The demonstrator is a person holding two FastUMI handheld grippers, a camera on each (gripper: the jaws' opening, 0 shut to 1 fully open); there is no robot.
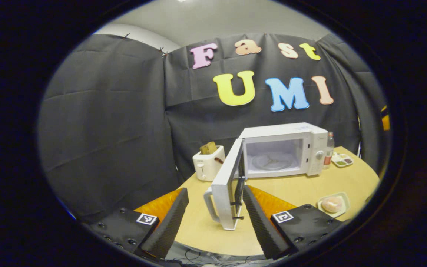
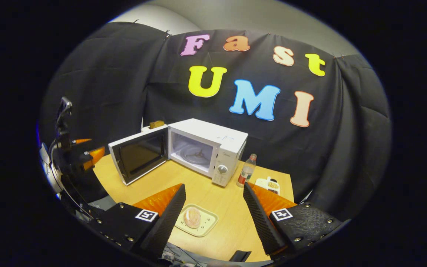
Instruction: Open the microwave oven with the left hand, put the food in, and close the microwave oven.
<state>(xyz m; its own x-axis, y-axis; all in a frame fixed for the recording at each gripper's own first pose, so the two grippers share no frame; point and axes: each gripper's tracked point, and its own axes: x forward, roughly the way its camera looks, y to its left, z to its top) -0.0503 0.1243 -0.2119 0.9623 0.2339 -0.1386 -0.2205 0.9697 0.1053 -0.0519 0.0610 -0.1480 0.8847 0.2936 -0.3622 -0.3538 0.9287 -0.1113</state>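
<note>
The white microwave (image 1: 284, 148) stands at the back of the round wooden table (image 1: 302, 187), its cavity and turntable exposed. Its door (image 1: 226, 185) is swung wide open, edge-on toward me, handle on the near side. My left gripper (image 1: 214, 189) is open, and the door's edge shows in the gap between its fingers without being pressed. The food, a pale bun (image 2: 192, 217) on a small plate (image 2: 207, 224), lies near the table's front edge, just below and left of my open right gripper (image 2: 214, 186). In the right gripper view the left gripper (image 2: 87, 150) hovers left of the door (image 2: 139, 155).
A white toaster (image 1: 208, 163) with toast stands left of the microwave. A bottle (image 2: 247, 170) and a small tray of snacks (image 2: 269, 184) sit to the microwave's right. The table edge curves close in front of both grippers.
</note>
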